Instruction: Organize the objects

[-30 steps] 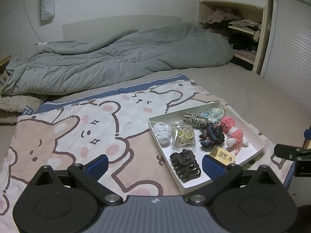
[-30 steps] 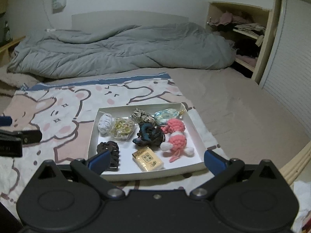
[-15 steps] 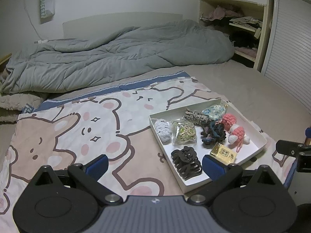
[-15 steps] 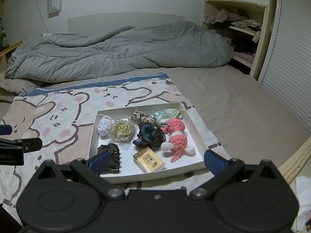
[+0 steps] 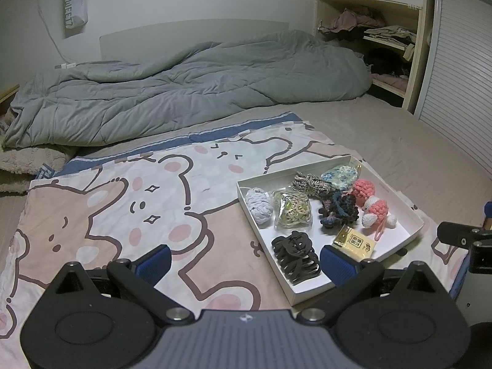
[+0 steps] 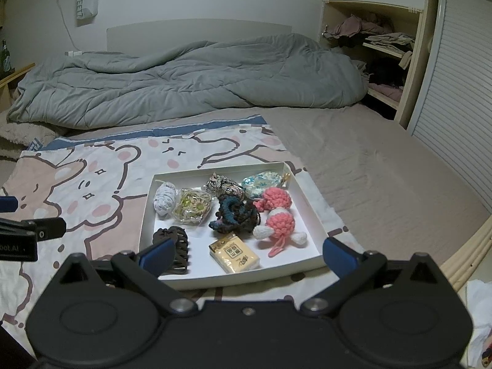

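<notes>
A white tray (image 6: 310,206) sits on a bear-print blanket (image 5: 129,203) spread over the bed, and it holds all the small things. Along its far side lie a white yarn knot (image 6: 165,198), a clear bag of hair ties (image 6: 193,206), a braided tie (image 6: 222,184) and a floral pouch (image 6: 261,181). In the middle a dark scrunchie (image 6: 235,213) touches a pink crochet toy (image 6: 278,212). Near the front edge lie a black hair clip (image 6: 175,246) and a yellow packet (image 6: 235,253), apart from each other. The left claw (image 5: 244,263) hangs over the blanket just left of the tray, its blue fingers spread wide and empty, the right finger over the tray's near corner. The right claw (image 6: 246,253) hangs over the tray's front edge, likewise wide open with nothing between its fingers. A grey duvet (image 5: 184,92) is bunched at the head of the bed, with shelves of clothes (image 5: 369,30) beyond.
</notes>
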`<state>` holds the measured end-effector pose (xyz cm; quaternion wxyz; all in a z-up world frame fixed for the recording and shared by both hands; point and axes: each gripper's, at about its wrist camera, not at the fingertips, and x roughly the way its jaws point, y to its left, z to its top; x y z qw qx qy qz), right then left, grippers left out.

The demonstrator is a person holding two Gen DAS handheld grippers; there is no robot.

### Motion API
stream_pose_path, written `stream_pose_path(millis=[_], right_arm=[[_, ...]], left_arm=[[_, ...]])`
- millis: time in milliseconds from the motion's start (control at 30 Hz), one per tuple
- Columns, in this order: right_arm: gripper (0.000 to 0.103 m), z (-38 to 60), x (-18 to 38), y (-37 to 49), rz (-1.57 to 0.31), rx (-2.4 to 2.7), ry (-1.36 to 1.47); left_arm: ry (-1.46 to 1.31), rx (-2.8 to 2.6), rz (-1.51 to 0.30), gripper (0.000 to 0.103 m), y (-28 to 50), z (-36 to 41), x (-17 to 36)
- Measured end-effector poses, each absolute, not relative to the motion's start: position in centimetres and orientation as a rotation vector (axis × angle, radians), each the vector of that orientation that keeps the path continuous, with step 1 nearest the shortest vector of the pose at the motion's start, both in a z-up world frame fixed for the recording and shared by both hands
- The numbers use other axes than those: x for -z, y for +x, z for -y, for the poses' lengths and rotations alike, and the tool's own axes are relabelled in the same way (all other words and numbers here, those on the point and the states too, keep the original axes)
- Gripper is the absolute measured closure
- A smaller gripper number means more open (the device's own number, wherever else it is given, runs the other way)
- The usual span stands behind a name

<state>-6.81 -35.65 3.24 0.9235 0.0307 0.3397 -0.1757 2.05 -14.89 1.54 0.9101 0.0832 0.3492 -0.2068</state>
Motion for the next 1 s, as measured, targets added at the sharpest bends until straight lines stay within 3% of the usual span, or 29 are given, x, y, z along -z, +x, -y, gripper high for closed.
stream_pose_path(millis=[1000], right_arm=[[0.0,35.81,-3.38,-6.91,-0.695,0.367,0.062]], left_arm=[[0.165,0.426,-0.731,0.0,2.02,14.79,-1.3]])
